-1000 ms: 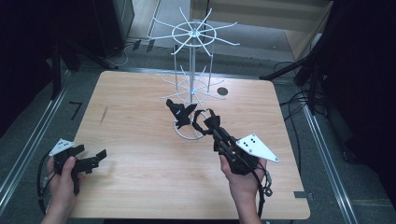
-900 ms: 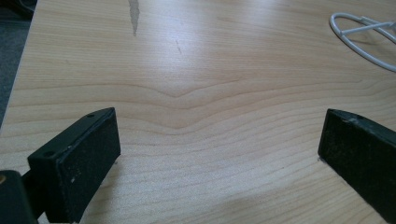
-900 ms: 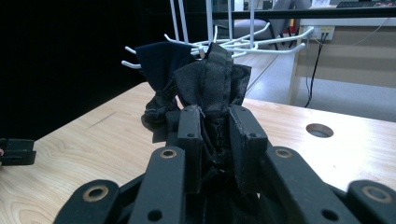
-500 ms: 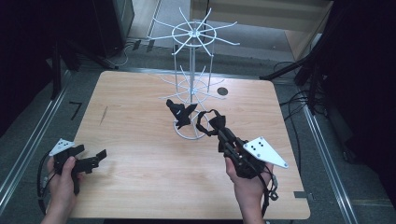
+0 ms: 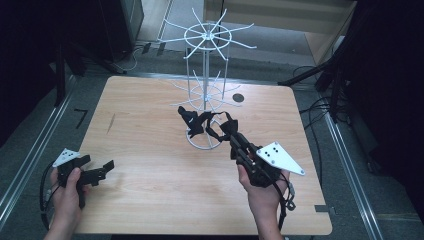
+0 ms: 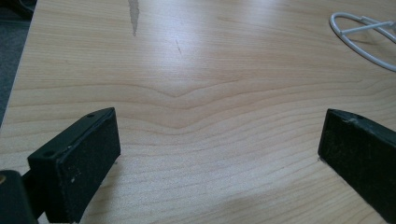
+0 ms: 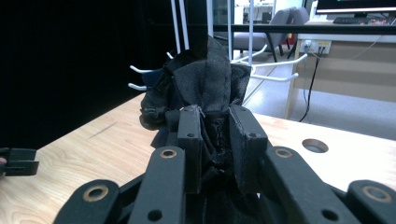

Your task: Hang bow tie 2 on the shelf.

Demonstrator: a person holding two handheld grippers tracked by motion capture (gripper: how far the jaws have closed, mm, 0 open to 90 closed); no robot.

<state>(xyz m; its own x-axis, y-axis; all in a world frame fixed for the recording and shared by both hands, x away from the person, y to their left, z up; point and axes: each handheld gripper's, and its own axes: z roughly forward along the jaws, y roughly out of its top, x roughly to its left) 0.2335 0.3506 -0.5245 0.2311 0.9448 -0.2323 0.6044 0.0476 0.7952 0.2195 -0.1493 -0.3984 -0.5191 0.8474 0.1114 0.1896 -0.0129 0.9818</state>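
Observation:
A black fabric piece with straps [image 5: 200, 122] lies draped over the ring base of a white wire rack [image 5: 205, 80] at the table's middle. My right gripper [image 5: 231, 131] is shut on one bunched end of that fabric [image 7: 208, 74], which rises between its two black fingers [image 7: 189, 140] in the right gripper view. My left gripper [image 5: 107, 167] rests low at the table's front left, held by a hand, open with bare wood between its pads [image 6: 88, 154].
The wooden table [image 5: 150, 150] has a round cable hole [image 5: 238, 98] behind the rack and a dark scratch [image 5: 110, 123] at left. The rack's white base ring [image 6: 362, 37] lies ahead of the left gripper. Metal rails and cables run along the floor on both sides.
My right gripper has drawn back toward the table's front right, pulling the fabric's end with it. The left gripper has stayed put.

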